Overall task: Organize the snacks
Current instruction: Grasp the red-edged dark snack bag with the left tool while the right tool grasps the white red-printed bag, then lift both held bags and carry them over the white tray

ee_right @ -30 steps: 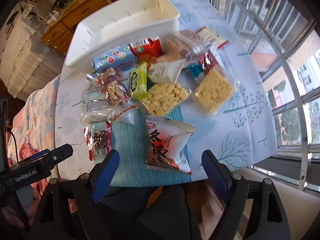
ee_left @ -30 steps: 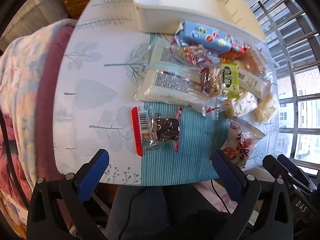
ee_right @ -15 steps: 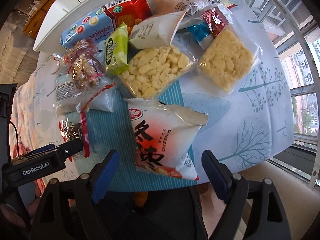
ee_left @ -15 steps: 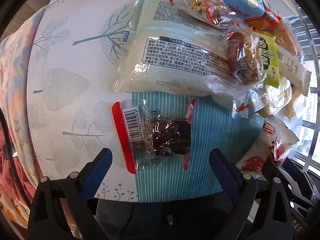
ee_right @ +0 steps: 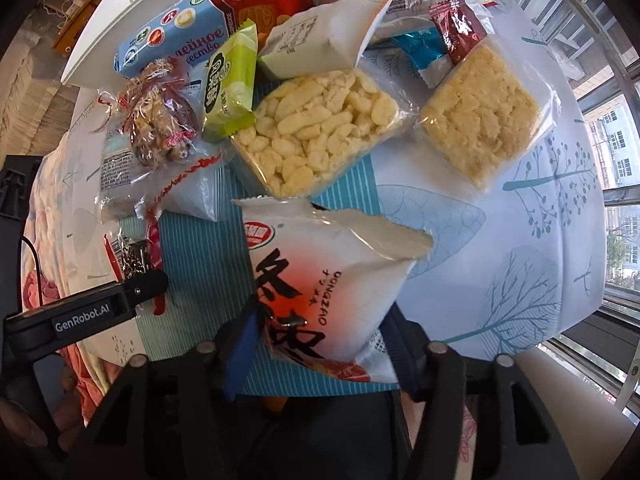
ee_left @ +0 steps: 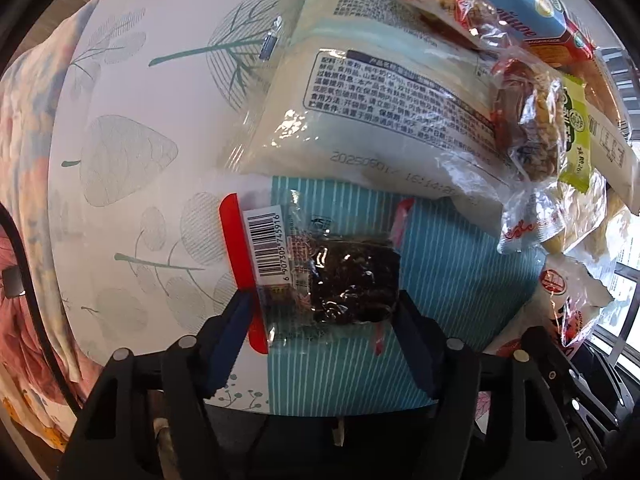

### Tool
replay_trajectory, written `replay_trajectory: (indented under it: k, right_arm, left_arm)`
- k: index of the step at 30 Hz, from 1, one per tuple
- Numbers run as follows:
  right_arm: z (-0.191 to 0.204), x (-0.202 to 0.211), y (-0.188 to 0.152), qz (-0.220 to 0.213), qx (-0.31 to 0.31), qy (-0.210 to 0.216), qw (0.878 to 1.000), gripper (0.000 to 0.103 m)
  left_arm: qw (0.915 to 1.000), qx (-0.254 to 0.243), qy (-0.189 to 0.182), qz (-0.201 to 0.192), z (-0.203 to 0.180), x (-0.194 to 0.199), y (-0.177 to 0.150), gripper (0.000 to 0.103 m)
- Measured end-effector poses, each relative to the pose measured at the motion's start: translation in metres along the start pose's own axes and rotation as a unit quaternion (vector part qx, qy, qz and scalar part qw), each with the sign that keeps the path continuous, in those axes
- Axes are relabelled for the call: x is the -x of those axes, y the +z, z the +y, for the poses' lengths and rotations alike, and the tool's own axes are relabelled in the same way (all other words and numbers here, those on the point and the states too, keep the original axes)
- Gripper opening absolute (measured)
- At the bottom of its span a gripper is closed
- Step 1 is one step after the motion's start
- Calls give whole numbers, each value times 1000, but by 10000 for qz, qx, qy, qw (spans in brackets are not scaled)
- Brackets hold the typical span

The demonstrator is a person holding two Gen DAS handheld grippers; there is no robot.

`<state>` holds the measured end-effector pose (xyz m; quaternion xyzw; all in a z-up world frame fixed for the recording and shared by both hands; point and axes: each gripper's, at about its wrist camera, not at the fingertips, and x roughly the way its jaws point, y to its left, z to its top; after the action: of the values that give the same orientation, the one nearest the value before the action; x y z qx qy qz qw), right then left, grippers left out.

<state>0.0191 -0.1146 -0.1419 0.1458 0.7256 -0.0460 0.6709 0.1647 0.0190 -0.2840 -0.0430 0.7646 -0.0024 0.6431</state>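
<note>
In the left wrist view, the left tool (ee_left: 324, 312) is pointing down at a small clear packet with a red end strip, a barcode and dark dried fruit inside (ee_left: 320, 276). Its blue-padded jaws are closing with the packet between them; the left pad is meeting the red strip, the right pad is at the packet's far edge, so the pinch is judged as just taking hold. The packet is lying flat, partly on a teal striped cloth (ee_left: 460, 264) and partly on the white leaf-printed desk (ee_left: 132, 92). Beyond it, a large pale packet printed with black text (ee_left: 372, 108) is lying against a heap of other snacks.

In the right wrist view, the right tool (ee_right: 320, 344) is closing around the lower part of a white-and-red crinkly bag with bold black characters (ee_right: 328, 280); the bag is sitting between the jaws and the pads are appearing to press its sides. Behind it, two clear packs of puffed rice cake (ee_right: 316, 128), a green wrapper (ee_right: 232, 84), a blue biscuit box (ee_right: 176, 40) and others are crowding the desk. A white plastic bin's rim (ee_right: 120, 12) is showing at the far edge.

The sorting is looking barely begun: every snack in sight is lying on the desk, and nearly all remains to be moved.
</note>
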Motion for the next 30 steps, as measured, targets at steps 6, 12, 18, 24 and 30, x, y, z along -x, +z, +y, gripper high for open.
replay_trajectory:
  k: [6, 12, 18, 24, 30]
  right_arm:
    - [-4, -4, -3, 93, 78, 24, 9999, 52]
    - [1, -4, -6, 174, 108, 31, 9998, 47]
    - [18, 16, -14, 303, 287, 3, 9991, 45]
    - [43, 37, -14, 301, 529, 25, 9981, 45]
    - [76, 61, -6, 34, 1009, -16, 9949, 45]
  left_arm:
    - [9998, -84, -143, -144, -6, -10, -5, 43]
    - [9997, -81, -173, -151, -3, -9, -14, 40]
    - [9999, 17, -134, 70, 8, 3, -19, 37]
    - [9999, 124, -72, -28, 9, 32, -28, 37]
    - [9997, 111, -87, -196, 12, 62, -35, 37]
